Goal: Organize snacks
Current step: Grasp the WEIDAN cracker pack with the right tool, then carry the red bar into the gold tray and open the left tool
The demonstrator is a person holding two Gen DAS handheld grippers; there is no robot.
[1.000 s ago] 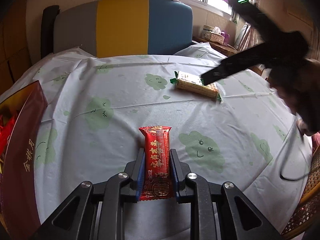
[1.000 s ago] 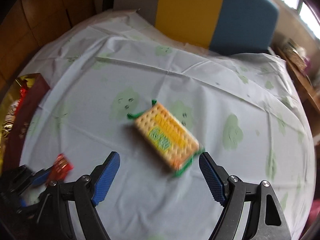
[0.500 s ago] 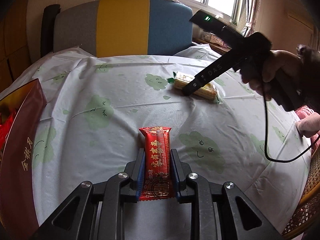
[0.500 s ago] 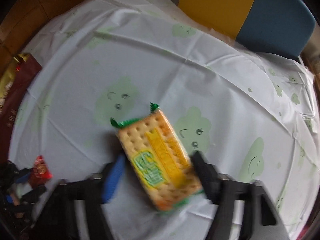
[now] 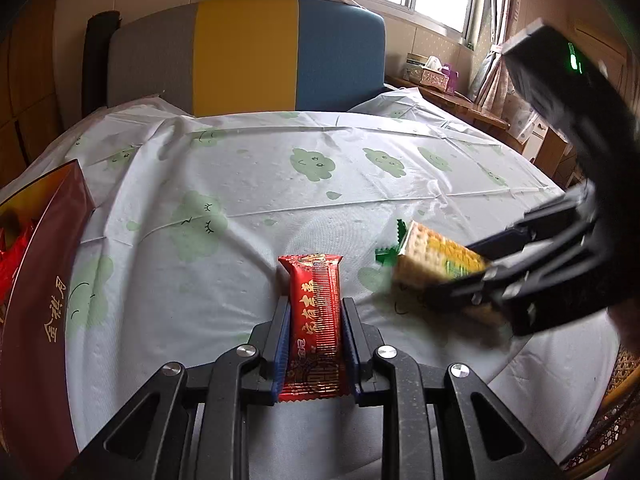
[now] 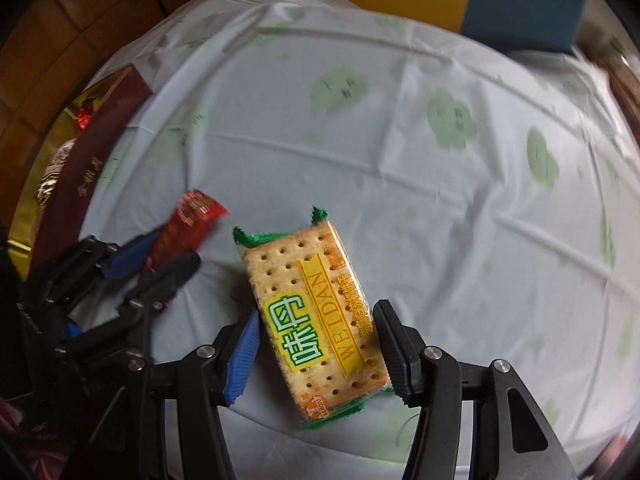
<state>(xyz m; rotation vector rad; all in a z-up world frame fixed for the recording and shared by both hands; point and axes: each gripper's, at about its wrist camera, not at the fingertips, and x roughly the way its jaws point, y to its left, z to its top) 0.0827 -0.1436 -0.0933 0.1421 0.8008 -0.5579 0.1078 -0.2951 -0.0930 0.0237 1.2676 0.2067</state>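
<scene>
The left gripper (image 5: pixel 314 336) has its jaws closed on a slim red foil-wrapped snack bar (image 5: pixel 315 324), lifted above the desk (image 5: pixel 248 184) with its cloud-print cloth, while the right gripper (image 6: pixel 316 354) has its jaws pressed against the long sides of a green-edged clear packet of yellow crackers (image 6: pixel 316 316), also off the cloth. Farther left stands the open maroon cardboard box (image 5: pixel 38 320) with snacks inside. To finish well, I would carry each packet level over the box wall and release only once inside, one hand at a time to avoid a clash.
</scene>
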